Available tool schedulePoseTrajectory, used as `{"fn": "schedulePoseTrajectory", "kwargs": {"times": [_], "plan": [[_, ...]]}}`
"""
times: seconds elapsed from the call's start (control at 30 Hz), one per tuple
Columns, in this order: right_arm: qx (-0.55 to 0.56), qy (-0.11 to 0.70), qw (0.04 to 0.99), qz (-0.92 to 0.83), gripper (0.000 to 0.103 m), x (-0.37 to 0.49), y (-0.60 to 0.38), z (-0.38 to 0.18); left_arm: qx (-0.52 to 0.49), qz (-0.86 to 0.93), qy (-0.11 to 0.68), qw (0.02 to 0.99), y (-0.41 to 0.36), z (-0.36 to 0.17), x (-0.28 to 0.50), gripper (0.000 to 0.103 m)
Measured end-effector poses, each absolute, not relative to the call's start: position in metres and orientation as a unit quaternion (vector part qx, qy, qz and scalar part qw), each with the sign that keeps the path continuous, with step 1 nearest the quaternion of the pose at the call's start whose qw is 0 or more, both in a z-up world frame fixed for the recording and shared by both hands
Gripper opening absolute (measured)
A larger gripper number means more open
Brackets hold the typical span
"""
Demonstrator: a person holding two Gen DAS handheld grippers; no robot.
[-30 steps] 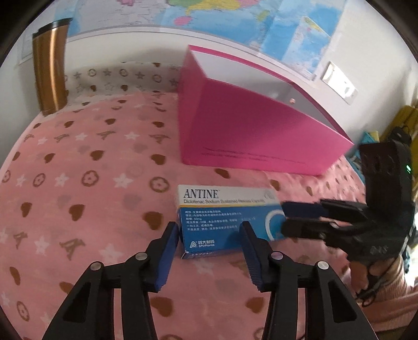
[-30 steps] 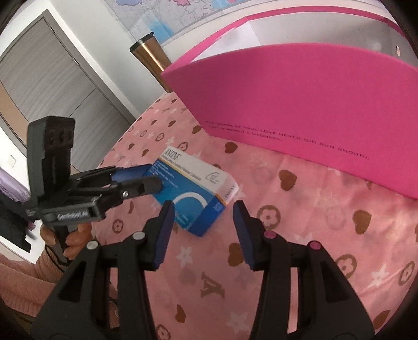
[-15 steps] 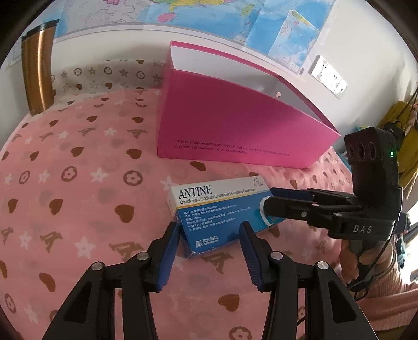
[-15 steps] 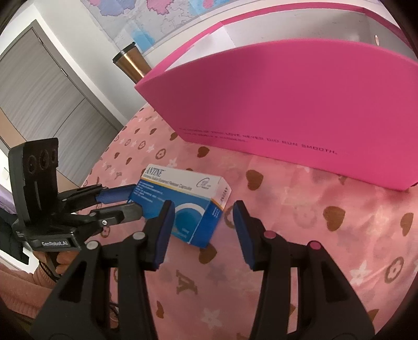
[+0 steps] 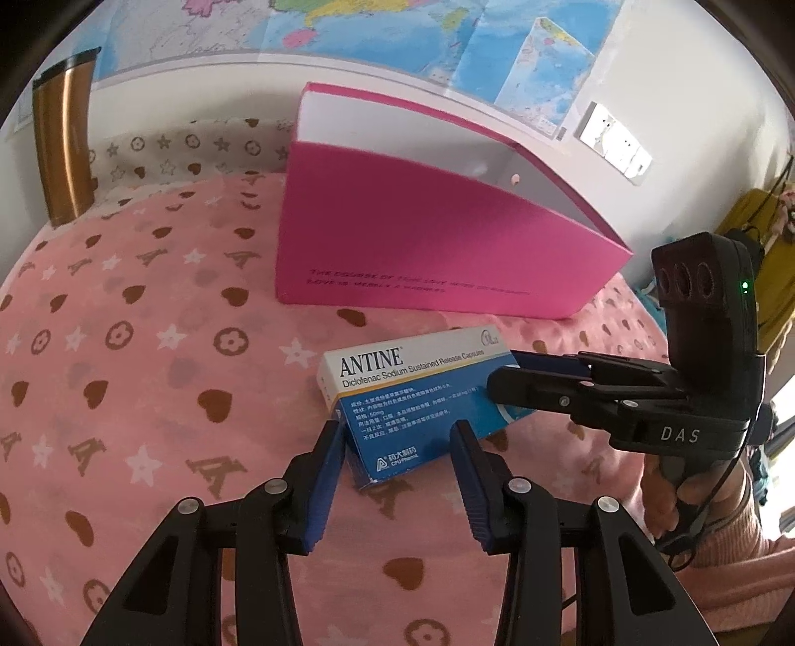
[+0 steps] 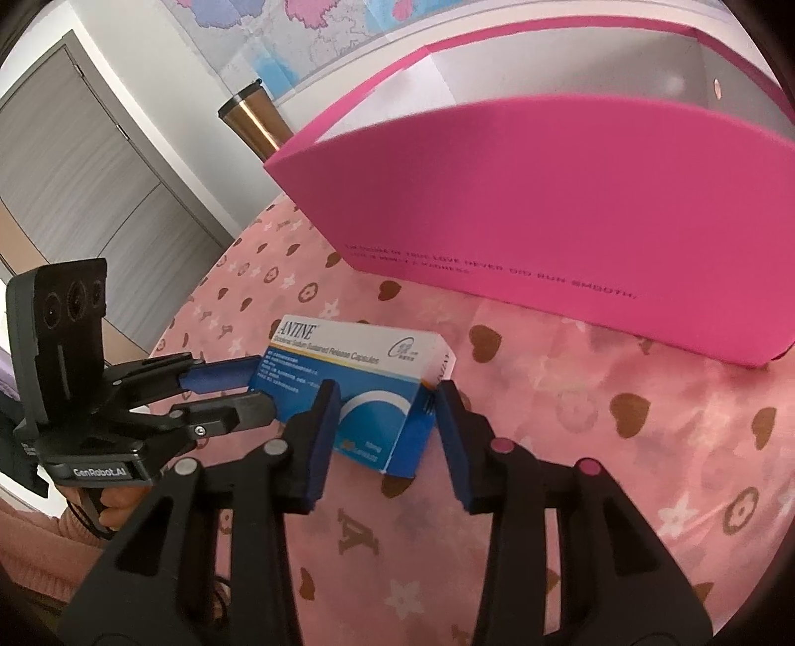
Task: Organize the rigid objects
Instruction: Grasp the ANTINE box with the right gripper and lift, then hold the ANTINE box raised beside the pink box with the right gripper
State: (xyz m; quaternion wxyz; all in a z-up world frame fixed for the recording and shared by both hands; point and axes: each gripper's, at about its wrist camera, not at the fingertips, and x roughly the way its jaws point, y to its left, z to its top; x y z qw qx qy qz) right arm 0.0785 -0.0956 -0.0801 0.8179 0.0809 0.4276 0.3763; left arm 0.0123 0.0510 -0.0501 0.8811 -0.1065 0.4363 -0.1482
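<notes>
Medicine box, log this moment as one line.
medicine box flat on pink cloth | left gripper astride near end | right gripper jaws closing around other end | pink bin behind

Setting was a home room, likely a bedroom. Surface was covered in a pink fleece blanket (image 5: 124, 348) printed with hearts, stars and flowers. Paper maps (image 5: 397, 44) were taped to the white wall, a wall socket (image 5: 613, 144) beside them. Grey wardrobe doors (image 6: 74, 164) stood at the side. A metal travel mug (image 5: 62, 149) stood by the wall

Blue-white medicine box (image 5: 415, 397) flat on cloth, before pink file holder (image 5: 437, 248).
</notes>
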Motion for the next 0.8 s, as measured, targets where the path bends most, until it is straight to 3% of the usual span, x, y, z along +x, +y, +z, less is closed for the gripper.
{"fn": "schedulePoseTrajectory", "kwargs": {"times": [0.8], "plan": [[0.080,0.398,0.842,0.354,0.043,0.066,-0.121,-0.059,-0.075,-0.166,0.404,0.896,0.024,-0.024,0.013,0.044]]}}
